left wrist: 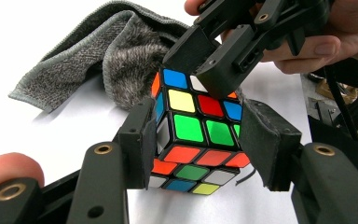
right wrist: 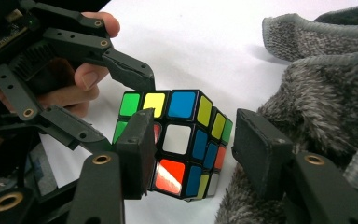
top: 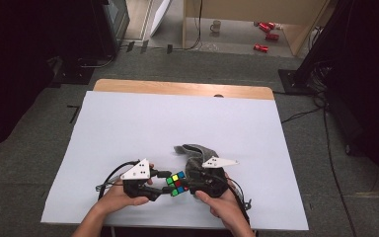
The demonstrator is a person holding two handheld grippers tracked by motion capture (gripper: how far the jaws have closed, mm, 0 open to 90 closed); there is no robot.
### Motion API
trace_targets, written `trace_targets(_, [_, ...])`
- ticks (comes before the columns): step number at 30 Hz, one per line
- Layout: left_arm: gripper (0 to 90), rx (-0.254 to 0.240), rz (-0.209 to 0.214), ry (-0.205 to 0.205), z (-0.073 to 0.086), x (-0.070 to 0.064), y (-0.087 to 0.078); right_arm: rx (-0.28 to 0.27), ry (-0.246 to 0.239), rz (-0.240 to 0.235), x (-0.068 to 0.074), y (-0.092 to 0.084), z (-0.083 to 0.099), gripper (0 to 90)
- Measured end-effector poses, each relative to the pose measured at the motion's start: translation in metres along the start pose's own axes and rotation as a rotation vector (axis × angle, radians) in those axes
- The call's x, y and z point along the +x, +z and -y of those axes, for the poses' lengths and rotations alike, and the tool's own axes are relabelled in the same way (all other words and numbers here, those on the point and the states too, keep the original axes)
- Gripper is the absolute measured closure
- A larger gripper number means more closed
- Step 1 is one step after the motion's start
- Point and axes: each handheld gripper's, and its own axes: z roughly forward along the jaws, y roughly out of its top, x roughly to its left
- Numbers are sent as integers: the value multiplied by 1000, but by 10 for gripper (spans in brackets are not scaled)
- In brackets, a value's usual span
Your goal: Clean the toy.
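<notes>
A scrambled colour cube (top: 177, 184) hangs just above the white sheet between my two grippers, near the front edge. My left gripper (left wrist: 203, 140) is shut on the cube (left wrist: 196, 130), one pad on each of its side faces. From the opposite side my right gripper (right wrist: 198, 149) stands around the cube (right wrist: 177, 140). Its left pad (right wrist: 137, 149) lies against a face and its right pad (right wrist: 261, 154) stands a little clear, so it is open. In the high view the left gripper (top: 164, 183) and the right gripper (top: 192, 185) meet at the cube.
A crumpled grey cloth (top: 195, 154) lies on the white sheet (top: 177, 123) right behind the cube and the right gripper. The wooden table edge (top: 182, 88) runs along the back. A mug (top: 216, 25) and red cans (top: 266, 29) lie on the floor beyond.
</notes>
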Motion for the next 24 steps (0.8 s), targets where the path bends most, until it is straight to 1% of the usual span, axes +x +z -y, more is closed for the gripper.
trace_targets(1, [477, -1, 2, -3, 0, 0, 0, 3, -2, -11, 0, 0, 0, 542])
trace_targets(2, [476, 1, 2, -5, 0, 1, 0, 4, -8, -12, 1, 0, 0, 550])
trace_targets(4, [470, 3, 2, -8, 0, 1, 0, 7, -10, -13, 1, 0, 0, 551])
trace_targets(5, [444, 5, 0, -11, 0, 1, 1, 8, -10, -10, 0, 0, 0, 550])
trace_targets(6, [444, 6, -3, -18, 0, 2, 1, 8, -10, -10, 0, 0, 0, 550])
trace_targets(7, [415, 7, -17, -28, 1, 3, 1, 8, 1, -9, -2, -1, 0, 551])
trace_targets(10, [377, 9, -19, -35, 2, 5, -1, 9, 11, -11, -3, -1, 0, 563])
trace_targets(11, [351, 24, -7, -40, 4, 4, -1, 8, 17, -10, -5, -2, 0, 584])
trace_targets(12, [334, 43, -6, -35, 6, 3, 1, 7, 21, -13, -5, -2, 0, 600])
trace_targets(13, [295, 44, -7, -28, 7, 2, 2, 4, 24, -14, -6, -3, 0, 614])
trace_targets(14, [276, 44, -7, -28, 7, 2, 2, 4, 24, -14, -6, -3, 0, 614])
trace_targets(15, [248, 46, 3, -43, 7, 2, 2, 5, 23, -22, -6, -3, 0, 652])
trace_targets(16, [220, 46, 3, -43, 7, 2, 2, 5, 23, -22, -6, -3, 0, 652])
trace_targets(17, [183, 52, -4, -45, 6, 1, 3, 7, 23, -31, -6, -3, 0, 683])
trace_targets(18, [183, 61, -9, -49, 6, 1, 4, 7, 23, -31, -6, -3, 0, 683])
trace_targets(19, [157, 100, -33, -43, 9, 1, 9, 10, 24, -39, -6, -4, 0, 703])
trace_targets(20, [145, 100, -33, -43, 9, 1, 9, 10, 24, -39, -6, -4, 0, 703])
trace_targets(21, [140, 141, -57, -30, 10, 0, 14, 12, 19, -44, -5, -4, 0, 719])
trace_targets(23, [139, 156, -85, -27, 10, -1, 18, 15, 18, -52, -6, -4, 0, 729])
trace_targets(24, [140, 156, -85, -27, 10, -1, 18, 15, 18, -52, -6, -4, 0, 729])
